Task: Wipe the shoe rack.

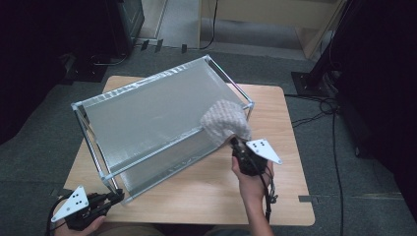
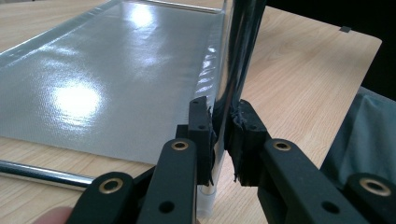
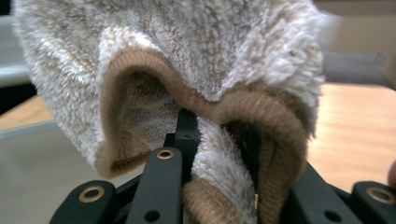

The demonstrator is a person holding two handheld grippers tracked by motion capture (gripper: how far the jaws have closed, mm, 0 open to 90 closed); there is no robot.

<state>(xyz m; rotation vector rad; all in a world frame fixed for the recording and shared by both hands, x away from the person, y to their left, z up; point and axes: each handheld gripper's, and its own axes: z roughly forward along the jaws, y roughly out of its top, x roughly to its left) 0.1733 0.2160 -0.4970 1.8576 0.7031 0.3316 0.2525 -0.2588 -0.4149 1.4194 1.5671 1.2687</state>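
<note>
No readable text, no labels, no brands, no numbers, no signs on anything

The metal rack [image 1: 162, 118] takes up the left and middle of the table [image 1: 290, 196]. Its near posts and rails bar the way between its shelves from the near-left corner. Bare tabletop lies open along the near edge and the right side.

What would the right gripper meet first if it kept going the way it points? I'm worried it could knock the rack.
Probably the silver fabric shelf of the chrome tube rack. The right gripper, shut on the fluffy beige towel, points at the rack's near right corner; depth is unclear, so the towel may touch first.
</note>
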